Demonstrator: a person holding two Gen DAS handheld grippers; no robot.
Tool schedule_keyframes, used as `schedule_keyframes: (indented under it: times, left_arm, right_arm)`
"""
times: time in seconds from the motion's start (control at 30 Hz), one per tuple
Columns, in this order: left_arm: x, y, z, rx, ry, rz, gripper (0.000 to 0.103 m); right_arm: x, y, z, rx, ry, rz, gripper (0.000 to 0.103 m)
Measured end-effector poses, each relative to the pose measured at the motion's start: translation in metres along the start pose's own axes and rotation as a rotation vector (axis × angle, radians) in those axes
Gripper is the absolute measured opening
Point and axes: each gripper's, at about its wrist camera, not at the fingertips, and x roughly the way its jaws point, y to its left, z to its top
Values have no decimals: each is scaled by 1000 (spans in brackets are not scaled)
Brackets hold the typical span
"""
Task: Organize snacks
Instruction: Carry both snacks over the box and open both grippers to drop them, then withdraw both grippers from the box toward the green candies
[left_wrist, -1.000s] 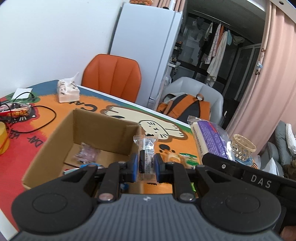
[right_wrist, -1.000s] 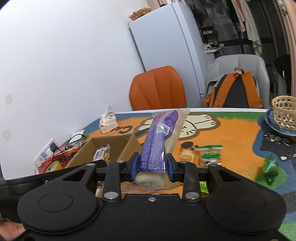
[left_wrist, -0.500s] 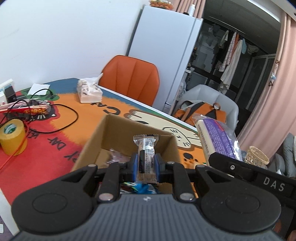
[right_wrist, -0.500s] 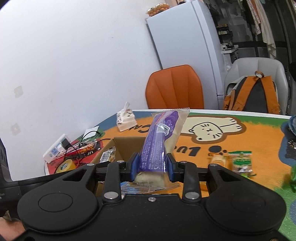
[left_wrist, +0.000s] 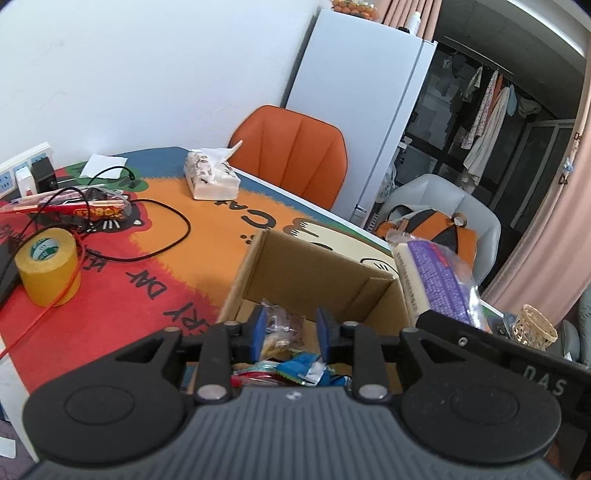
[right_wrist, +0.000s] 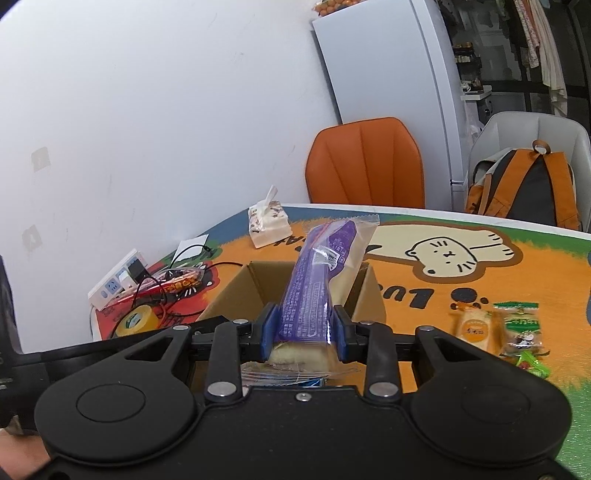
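Left gripper (left_wrist: 289, 335) is held over the open cardboard box (left_wrist: 314, 273), jaws apart, nothing between the blue pads (left_wrist: 258, 334); loose snack wrappers (left_wrist: 291, 363) are seen in the box bottom right below it. Right gripper (right_wrist: 303, 329) is clamped on the purple-wrapped bread pack (right_wrist: 317, 284), which stands roughly upright between the pads, leaning a little right, above the box's near side. In the left wrist view the same pack (left_wrist: 436, 280) is seen just past the box's right wall. The box is set on the cat-print table mat (right_wrist: 480, 280), roughly mid-table. Two small wrapped snacks, one orange (right_wrist: 474, 326) and one green (right_wrist: 521, 326), are lying side by side on the mat to the right of the box, toward the table's near right edge. A tissue pack (left_wrist: 212, 179) is placed near the far edge by the orange chair (left_wrist: 295, 162). A yellow tape roll (left_wrist: 48, 266), a black cable (left_wrist: 162, 229) and a power strip (right_wrist: 118, 280) are grouped at the left edge.
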Motion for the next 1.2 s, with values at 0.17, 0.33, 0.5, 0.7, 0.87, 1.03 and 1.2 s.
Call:
schedule_keyframes:
  times: [0.17, 0.33, 0.5, 0.7, 0.87, 1.03, 1.2]
  left_arm:
    - [-2, 6, 0, -16, 4, 3, 33]
    - [-4, 6, -3, -14, 7, 3, 42]
    - [-6, 2, -7, -9, 8, -3, 55]
    - [-9, -3, -12, -1, 11, -8, 70]
    - [-10, -8, -17, 7, 27, -10, 77]
    - [-11, -17, -22, 23, 37, -11, 83]
    - [-12, -28, -27, 49, 57, -32, 87]
  right_arm:
    - [6, 5, -1, -16, 15, 14, 36]
    - [2, 1, -2, -7, 9, -7, 43]
    - [-8, -6, -6, 11, -6, -23, 59]
    - [-18, -17, -11, 29, -21, -57, 82]
    - [-30, -28, -15, 44, -39, -91, 96]
    - [-41, -33, -20, 25, -39, -100, 102]
    - [-52, -46, -23, 61, -46, -110, 103]
